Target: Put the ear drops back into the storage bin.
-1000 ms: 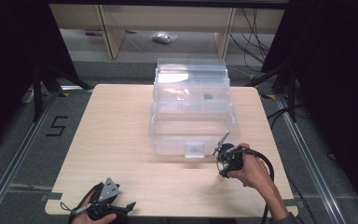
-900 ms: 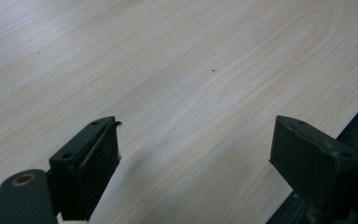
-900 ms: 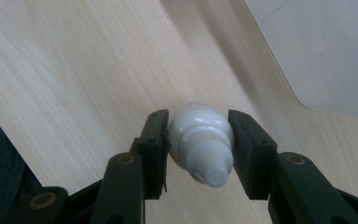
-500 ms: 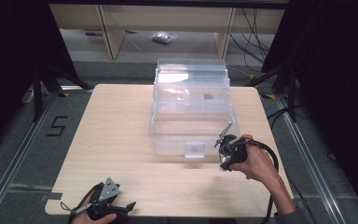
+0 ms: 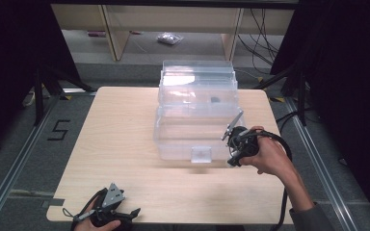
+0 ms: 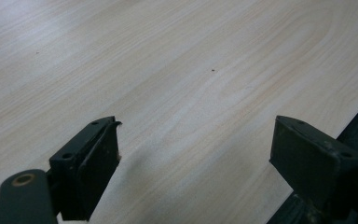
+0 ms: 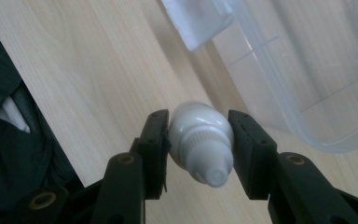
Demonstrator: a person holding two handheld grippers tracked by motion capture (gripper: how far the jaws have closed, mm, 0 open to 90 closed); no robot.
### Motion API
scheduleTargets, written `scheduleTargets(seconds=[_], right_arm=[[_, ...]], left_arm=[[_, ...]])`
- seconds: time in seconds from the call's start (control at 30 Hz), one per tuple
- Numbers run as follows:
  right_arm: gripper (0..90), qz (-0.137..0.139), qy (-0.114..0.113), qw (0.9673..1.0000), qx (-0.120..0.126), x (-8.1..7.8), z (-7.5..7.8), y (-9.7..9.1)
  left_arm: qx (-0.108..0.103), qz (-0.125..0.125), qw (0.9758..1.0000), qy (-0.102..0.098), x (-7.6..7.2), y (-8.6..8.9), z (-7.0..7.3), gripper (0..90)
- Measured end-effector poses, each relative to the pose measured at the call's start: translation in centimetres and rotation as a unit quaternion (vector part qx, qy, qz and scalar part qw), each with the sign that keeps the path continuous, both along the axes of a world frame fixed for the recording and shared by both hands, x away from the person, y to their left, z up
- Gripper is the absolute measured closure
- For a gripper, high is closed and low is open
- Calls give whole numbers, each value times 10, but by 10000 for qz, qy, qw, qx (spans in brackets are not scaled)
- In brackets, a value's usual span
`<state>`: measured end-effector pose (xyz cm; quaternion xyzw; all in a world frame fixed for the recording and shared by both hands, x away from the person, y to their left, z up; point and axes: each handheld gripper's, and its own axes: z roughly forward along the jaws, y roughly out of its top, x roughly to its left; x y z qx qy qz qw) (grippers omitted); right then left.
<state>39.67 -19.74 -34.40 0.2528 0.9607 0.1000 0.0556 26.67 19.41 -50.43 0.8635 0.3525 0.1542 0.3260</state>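
Right tool point(image 7: 200, 140) pinches a white bottle point(image 7: 200, 144), probably by its rounded neck; it could slip near the clear box point(image 5: 197, 115).

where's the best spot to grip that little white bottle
Around its round body just behind the ribbed cap, one pad on each side, as the right tool grips the white bottle now. The nozzle tapers, so pads there would probably slip; the wider body gives them more to bear on.
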Motion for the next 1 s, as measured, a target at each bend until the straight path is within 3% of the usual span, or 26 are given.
scheduleTargets(seconds=[0.03,0.1,0.17,0.23,0.27,0.33,0.37,0.47,0.57,0.87,0.93,1.0], right_arm=[[602,39,-20,10000,-6,1,2,0],[602,-6,-4,10000,11,3,8,1],[602,-33,-4,10000,-9,5,14,3],[602,54,-27,10000,19,9,18,4],[602,36,-17,10000,32,9,21,5],[602,20,-13,10000,26,12,26,6],[602,-33,-32,10000,23,14,30,7],[602,30,-91,10000,14,20,35,9],[602,-40,-48,10000,32,27,39,10],[602,-202,20,9998,-45,55,39,10],[602,-256,35,9997,-44,61,37,10],[602,-359,42,9993,-16,68,34,9]], left_arm=[[-344,215,9992,-43,-1,-4,-3,149],[-271,174,9995,-33,-1,-3,-2,149],[-340,210,9992,-34,-1,-4,-3,149],[-227,143,9996,-26,-1,-3,-2,149],[32,-29,10000,10,0,0,0,149],[-16,6,10000,6,0,0,0,149],[-337,208,9992,-37,-1,-4,-3,148],[18,-22,10000,9,0,0,0,148],[-77,26,10000,0,0,-1,0,149],[-73,18,10000,4,0,-1,0,149],[19,-26,10000,0,0,0,0,149],[-115,45,9999,-8,0,-1,0,149]])
